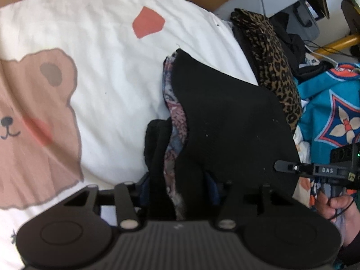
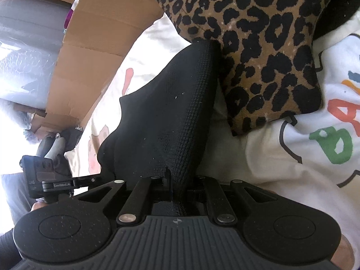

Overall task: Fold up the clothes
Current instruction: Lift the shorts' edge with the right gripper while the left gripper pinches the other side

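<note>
A black knit garment (image 1: 229, 123) lies on top of a bundle that also holds a blue-and-pink patterned cloth (image 1: 177, 117) and more black folds (image 1: 155, 148). The bundle runs between the jaws of my left gripper (image 1: 180, 180), which grips it; cloth hides the fingertips. My right gripper (image 2: 171, 180) is shut on the near edge of the black garment (image 2: 166, 117). In the left wrist view its finger (image 1: 281, 166) pinches that garment's right edge. The left gripper (image 2: 99, 177) shows at the garment's left side in the right wrist view.
A white bedsheet (image 1: 108, 72) with a brown bear print lies under the bundle. A folded leopard-print garment (image 2: 258, 56) sits just beyond, beside a white printed shirt (image 2: 315, 153) and a teal garment (image 1: 326, 112). Cardboard (image 2: 90, 56) borders the bed. A hand (image 1: 337, 207) holds the right gripper.
</note>
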Available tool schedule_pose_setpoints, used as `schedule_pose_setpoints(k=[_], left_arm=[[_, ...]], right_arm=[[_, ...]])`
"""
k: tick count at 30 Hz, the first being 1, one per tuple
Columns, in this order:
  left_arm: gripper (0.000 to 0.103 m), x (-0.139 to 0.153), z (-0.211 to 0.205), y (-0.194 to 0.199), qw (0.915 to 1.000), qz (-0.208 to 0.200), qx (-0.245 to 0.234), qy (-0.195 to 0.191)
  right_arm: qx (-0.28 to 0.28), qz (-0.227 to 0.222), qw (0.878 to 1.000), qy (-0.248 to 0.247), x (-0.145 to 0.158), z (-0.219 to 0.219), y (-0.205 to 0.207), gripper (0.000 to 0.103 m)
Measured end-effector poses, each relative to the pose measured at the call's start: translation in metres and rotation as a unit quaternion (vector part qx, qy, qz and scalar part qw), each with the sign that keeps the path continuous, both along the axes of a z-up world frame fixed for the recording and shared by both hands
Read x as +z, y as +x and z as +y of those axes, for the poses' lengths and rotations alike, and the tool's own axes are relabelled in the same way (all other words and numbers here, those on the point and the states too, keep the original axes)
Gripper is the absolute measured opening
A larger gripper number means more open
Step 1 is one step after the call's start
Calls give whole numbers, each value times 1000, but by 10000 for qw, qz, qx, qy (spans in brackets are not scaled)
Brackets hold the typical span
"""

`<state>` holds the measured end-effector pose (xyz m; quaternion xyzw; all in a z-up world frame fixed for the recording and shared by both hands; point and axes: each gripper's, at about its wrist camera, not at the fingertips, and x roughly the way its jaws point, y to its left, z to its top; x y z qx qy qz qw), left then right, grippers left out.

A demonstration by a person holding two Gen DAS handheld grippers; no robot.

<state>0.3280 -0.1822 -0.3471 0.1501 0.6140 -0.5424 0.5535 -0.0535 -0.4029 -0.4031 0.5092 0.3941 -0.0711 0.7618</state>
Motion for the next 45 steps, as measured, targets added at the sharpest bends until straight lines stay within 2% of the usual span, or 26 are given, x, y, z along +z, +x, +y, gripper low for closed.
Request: schedule_pose_setpoints(k=[3, 4, 6, 10, 11, 17, 21, 23, 25, 27, 29, 34, 37, 42, 45], left_arm=[[71, 4, -3, 1, 9996, -247, -127, 5], [72, 4, -4, 2, 9995, -287, -116, 5], [72, 1, -8, 7, 9998, -195, -36, 10], [74, -2, -17, 13, 9999, -85, 107, -61], [75, -2, -19, 13, 9998, -92, 116, -99], [79, -11, -26, 12, 9997, 152, 152, -146], [89, -19, -26, 7, 9993, 256, 136, -235], [91, -18, -28, 4, 9994, 207, 100, -255], [84, -17, -30, 2, 9995, 147, 64, -263], [59, -15, -30, 4, 9996, 65, 19, -274], [50, -11, -28, 7, 9995, 73, 33, -319], [40, 6, -29, 0, 9989, -212, -173, -392], [42, 7, -30, 3, 9992, -158, -147, -338], [63, -1, -36, 0, 9997, -53, -153, -161], [69, -4, -38, -4, 9997, -44, -222, -125]], right_arm=[[-80, 30, 10000, 41, -7, -1, 0, 19], [-104, 47, 9999, 48, -9, -2, 0, 22], [-71, 58, 10000, -38, -9, -1, 2, 37], [-10, 60, 9999, -124, -9, -2, 9, 40], [-27, 45, 9999, -124, -10, -3, 9, 44], [-115, -50, 9999, -54, -16, -7, 13, 44], [-177, -132, 9997, 53, -22, -8, 14, 44], [-184, -161, 9997, 81, -25, -8, 16, 44], [-190, -173, 9996, 109, -27, -7, 18, 44], [-193, -177, 9996, 138, -27, -7, 20, 39], [-142, -178, 9997, 114, -26, -6, 22, 31], [75, -192, 9998, -33, -19, 1, 26, 30], [135, -261, 9995, -67, -12, 4, 25, 30], [101, -185, 9997, -103, -13, 3, 23, 31], [36, -185, 9998, -17, -16, 0, 21, 32]])
